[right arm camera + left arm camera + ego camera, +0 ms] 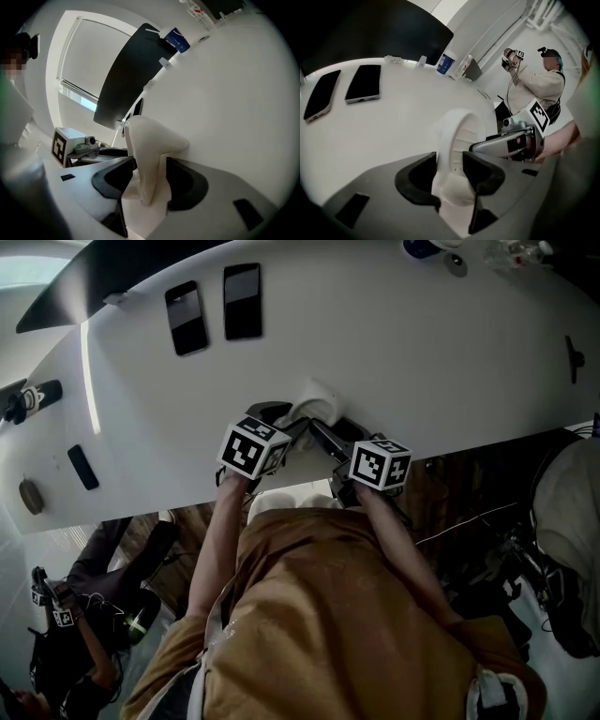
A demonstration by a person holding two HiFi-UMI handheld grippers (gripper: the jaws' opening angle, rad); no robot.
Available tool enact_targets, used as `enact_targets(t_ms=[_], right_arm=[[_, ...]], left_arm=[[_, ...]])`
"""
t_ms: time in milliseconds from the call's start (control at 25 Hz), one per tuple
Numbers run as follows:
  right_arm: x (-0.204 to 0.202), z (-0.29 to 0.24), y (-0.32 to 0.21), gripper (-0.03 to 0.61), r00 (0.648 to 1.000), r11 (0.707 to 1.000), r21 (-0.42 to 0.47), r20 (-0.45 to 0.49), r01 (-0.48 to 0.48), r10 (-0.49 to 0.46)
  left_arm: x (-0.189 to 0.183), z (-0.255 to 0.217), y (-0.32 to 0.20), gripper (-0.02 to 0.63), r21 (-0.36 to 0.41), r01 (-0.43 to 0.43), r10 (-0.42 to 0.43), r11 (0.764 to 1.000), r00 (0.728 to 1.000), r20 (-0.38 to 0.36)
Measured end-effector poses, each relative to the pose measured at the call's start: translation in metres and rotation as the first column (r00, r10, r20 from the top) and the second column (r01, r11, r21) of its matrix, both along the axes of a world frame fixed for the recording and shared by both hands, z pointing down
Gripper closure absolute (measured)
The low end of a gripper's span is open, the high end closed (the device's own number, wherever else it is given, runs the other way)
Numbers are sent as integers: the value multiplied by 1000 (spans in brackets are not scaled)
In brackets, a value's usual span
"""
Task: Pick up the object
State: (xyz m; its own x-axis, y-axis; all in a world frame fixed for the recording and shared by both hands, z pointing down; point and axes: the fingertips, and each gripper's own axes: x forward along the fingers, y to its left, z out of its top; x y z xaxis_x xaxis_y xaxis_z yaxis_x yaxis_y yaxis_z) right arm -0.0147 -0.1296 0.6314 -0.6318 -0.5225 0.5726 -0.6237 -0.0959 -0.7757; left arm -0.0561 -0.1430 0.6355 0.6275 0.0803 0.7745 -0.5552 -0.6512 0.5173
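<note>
Head view: white moulded plastic object (314,404) at the near edge of the white table (394,334), frame centre. Left gripper (279,418) and right gripper (326,432) meet on it from below. Two dark smartphones (214,310) lie apart, upper left. Left gripper view: pads clamp the object's (457,136) lower rim; the right gripper (511,143) crowds in from the right, with a blue-labelled container (446,63) far back. Right gripper view: pads pinch the object's (150,140) thin edge; dark screen panel (131,79) behind.
</note>
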Motion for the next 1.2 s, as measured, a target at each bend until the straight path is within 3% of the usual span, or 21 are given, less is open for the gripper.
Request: enact_targets(t_ms=[80, 160, 320, 600, 880, 1200], right_arm=[[-1, 0, 0, 356, 1000, 1000, 6, 3, 7, -7], [-3, 0, -1, 411, 1000, 1000, 8, 5, 12, -12], [-4, -1, -2, 424, 999, 1000, 16, 37, 14, -15], [-4, -2, -2, 425, 999, 999, 27, 23, 24, -25], [-6, -16, -8, 426, 997, 993, 92, -28, 78, -76], [-10, -36, -14, 426, 985, 974, 172, -104, 151, -134]], left_arm=[[1, 0, 0, 433, -6, -4, 4, 1000, 1000, -13], [1, 1, 1, 433, -17, -9, 9, 1000, 1000, -18], [-1, 2, 0, 437, -42, -5, 3, 999, 999, -35], [-2, 1, 1, 443, -34, -19, 17, 999, 999, -38], [-2, -8, 0, 445, -17, 14, -15, 1000, 997, -72], [-6, -26, -4, 443, 52, -3, 8, 999, 996, -92]])
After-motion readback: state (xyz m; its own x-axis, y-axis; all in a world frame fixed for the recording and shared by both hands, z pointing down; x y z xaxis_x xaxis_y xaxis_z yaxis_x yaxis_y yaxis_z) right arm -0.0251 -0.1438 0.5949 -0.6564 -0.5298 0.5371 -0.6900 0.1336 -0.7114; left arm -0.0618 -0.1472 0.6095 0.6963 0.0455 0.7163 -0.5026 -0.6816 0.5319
